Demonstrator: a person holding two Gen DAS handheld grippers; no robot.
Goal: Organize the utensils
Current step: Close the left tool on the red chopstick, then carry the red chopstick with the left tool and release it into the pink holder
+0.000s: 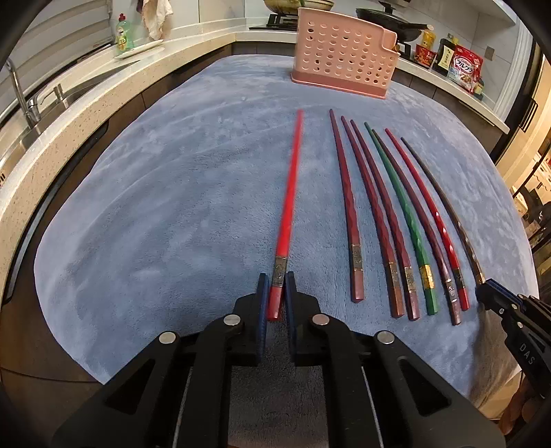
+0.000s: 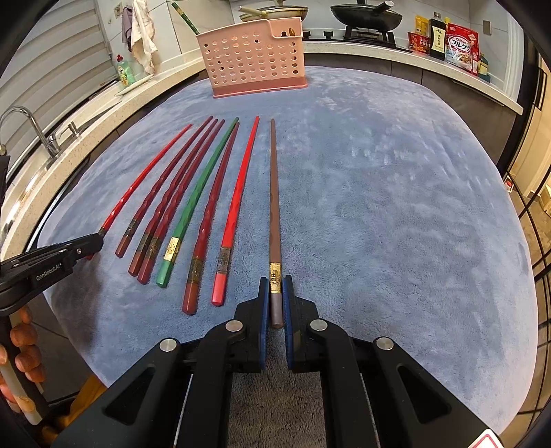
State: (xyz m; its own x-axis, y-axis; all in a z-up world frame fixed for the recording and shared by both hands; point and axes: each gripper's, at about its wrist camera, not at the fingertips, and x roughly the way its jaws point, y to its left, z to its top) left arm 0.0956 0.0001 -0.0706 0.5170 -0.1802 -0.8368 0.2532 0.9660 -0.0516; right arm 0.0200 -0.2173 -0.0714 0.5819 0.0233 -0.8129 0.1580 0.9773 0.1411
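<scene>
My left gripper (image 1: pixel 276 279) is shut on the thick end of a bright red chopstick (image 1: pixel 291 193), which lies on the blue cloth (image 1: pixel 172 206) pointing away. My right gripper (image 2: pixel 275 282) is shut on the gold-banded end of a brown chopstick (image 2: pixel 273 193). Between the two held sticks lie several more chopsticks side by side, maroon, red and one green (image 1: pixel 409 224) (image 2: pixel 198 196). A pink perforated holder (image 1: pixel 344 58) (image 2: pixel 255 58) stands upright at the far edge of the cloth. Each view shows the other gripper at its edge: the right gripper (image 1: pixel 484 287) and the left gripper (image 2: pixel 98 241).
A sink with a tap (image 1: pixel 20 93) and a green soap bottle (image 1: pixel 124 36) are along the counter on the left. Pans on a stove (image 2: pixel 366 15) and food packets (image 1: pixel 466 69) stand behind and to the right. A person's fingers (image 2: pixel 24 344) show at lower left.
</scene>
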